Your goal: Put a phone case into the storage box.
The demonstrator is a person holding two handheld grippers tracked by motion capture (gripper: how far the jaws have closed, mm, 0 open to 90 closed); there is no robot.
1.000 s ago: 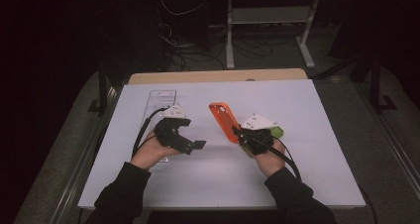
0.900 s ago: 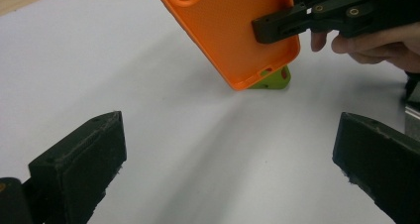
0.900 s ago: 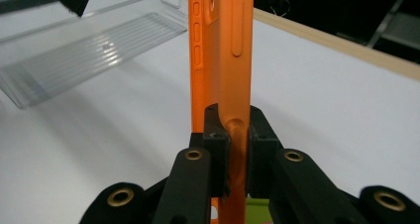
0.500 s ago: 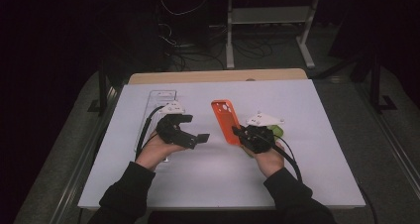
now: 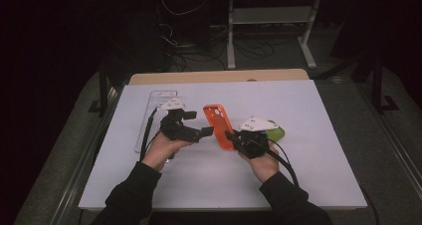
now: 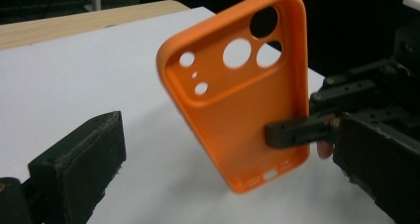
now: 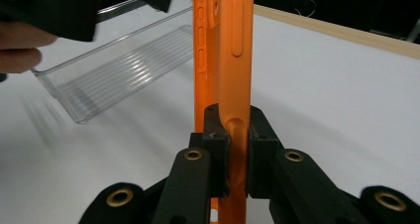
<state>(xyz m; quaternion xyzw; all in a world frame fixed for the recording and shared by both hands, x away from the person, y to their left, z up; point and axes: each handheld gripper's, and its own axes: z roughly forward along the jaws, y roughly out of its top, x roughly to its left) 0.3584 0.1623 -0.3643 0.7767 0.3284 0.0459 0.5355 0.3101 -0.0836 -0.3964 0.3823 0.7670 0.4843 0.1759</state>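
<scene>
Orange phone case (image 5: 219, 126) held up off the white bench (image 5: 308, 150), pinched at one long edge near its bottom end by the right tongs (image 5: 229, 135). Right gripper view: both black pads clamp the case wall (image 7: 233, 85) from either side, case standing edge-on and upright between them, side button cutouts visible. Left gripper view: case (image 6: 237, 100) shows its inner face with camera cutouts at the top, tilted, with the right tongs (image 6: 289, 135) gripping its lower right edge; a fingertip of the right hand peeks behind that pad. Left tongs (image 5: 208, 131) released, jaws spread wide, pointing at the case from its left and close to it; nothing between the pads, no contact seen. Left hand (image 5: 164, 148) and right hand (image 5: 261, 163) come in from the bottom in the high view, dark sleeves. Clear plastic tray (image 5: 158, 98) lies on the bench behind the left hand; also seen in the right gripper view (image 7: 124, 68), left of the case. Green object (image 5: 275, 132) sits on the bench just beside the right gripper, partly hidden, can't tell what it is.
</scene>
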